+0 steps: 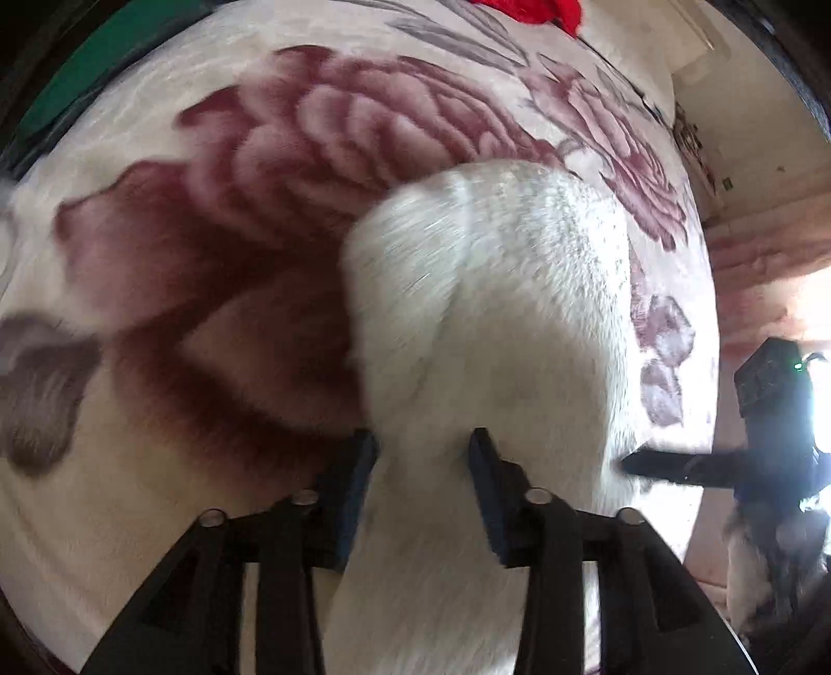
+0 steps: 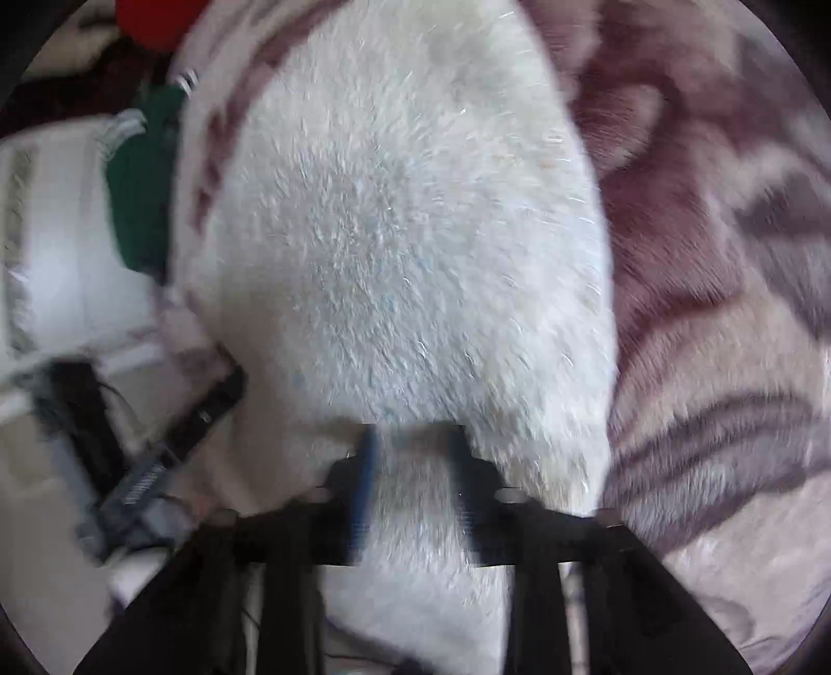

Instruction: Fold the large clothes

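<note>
A white fluffy garment (image 1: 493,322) lies bunched on a plush bed blanket with big maroon roses (image 1: 249,218). My left gripper (image 1: 423,467) is shut on the garment's near edge, which fills the gap between its black fingers. In the right wrist view the same white garment (image 2: 405,233) fills the middle, and my right gripper (image 2: 413,467) is shut on its edge. The right gripper also shows in the left wrist view (image 1: 675,464) at the garment's right side. The left gripper shows blurred in the right wrist view (image 2: 171,451) at lower left.
A red cloth (image 1: 524,13) lies at the far end of the bed. A green item (image 2: 143,207) sits beside the bed at left, next to a white pillow (image 2: 57,249). The bed's right edge (image 1: 711,363) drops to a bright floor.
</note>
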`<act>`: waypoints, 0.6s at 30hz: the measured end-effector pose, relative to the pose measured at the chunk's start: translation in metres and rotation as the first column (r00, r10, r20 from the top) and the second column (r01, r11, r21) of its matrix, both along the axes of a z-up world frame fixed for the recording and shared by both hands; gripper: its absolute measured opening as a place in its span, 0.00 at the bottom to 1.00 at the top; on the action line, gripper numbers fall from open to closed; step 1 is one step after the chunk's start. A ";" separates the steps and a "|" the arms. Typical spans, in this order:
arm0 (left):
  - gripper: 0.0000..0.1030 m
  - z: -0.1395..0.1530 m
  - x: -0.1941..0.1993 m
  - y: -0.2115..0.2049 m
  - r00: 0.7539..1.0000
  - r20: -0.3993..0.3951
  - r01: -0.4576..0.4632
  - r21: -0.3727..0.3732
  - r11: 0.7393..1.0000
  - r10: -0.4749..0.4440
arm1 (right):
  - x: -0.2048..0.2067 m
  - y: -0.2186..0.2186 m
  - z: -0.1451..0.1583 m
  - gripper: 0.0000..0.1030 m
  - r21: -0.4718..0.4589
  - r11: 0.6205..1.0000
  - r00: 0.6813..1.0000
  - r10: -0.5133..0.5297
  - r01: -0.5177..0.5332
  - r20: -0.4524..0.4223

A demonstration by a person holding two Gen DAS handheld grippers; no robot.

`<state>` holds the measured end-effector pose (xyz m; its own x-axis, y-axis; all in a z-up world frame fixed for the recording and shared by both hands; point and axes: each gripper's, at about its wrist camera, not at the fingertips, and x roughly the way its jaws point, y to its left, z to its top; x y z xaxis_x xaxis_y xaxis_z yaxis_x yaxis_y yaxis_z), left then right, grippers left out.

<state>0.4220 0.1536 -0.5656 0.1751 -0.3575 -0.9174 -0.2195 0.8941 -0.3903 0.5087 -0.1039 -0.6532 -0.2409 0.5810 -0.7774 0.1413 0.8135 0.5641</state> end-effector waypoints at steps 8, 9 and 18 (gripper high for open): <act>0.62 -0.025 -0.091 0.030 0.968 -0.093 -0.243 -0.131 0.961 0.232 | 0.059 -0.064 -0.048 0.94 0.145 0.967 0.977 -0.214 0.209 0.017; 0.62 -0.027 -0.097 0.031 0.962 -0.098 -0.265 -0.140 0.954 0.253 | 0.074 -0.058 -0.065 0.95 0.188 0.958 0.976 -0.218 0.215 -0.002; 0.62 -0.013 -0.104 0.010 0.955 -0.032 -0.295 -0.140 0.945 0.294 | 0.135 0.025 -0.092 0.92 0.427 0.899 0.993 -0.119 0.100 0.018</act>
<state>0.3182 0.1635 -0.5790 0.2827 -0.4179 -0.8634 -0.4696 0.7246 -0.5045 0.6441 -0.0785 -0.7450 -0.1286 0.8789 -0.4594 0.1838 0.4763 0.8598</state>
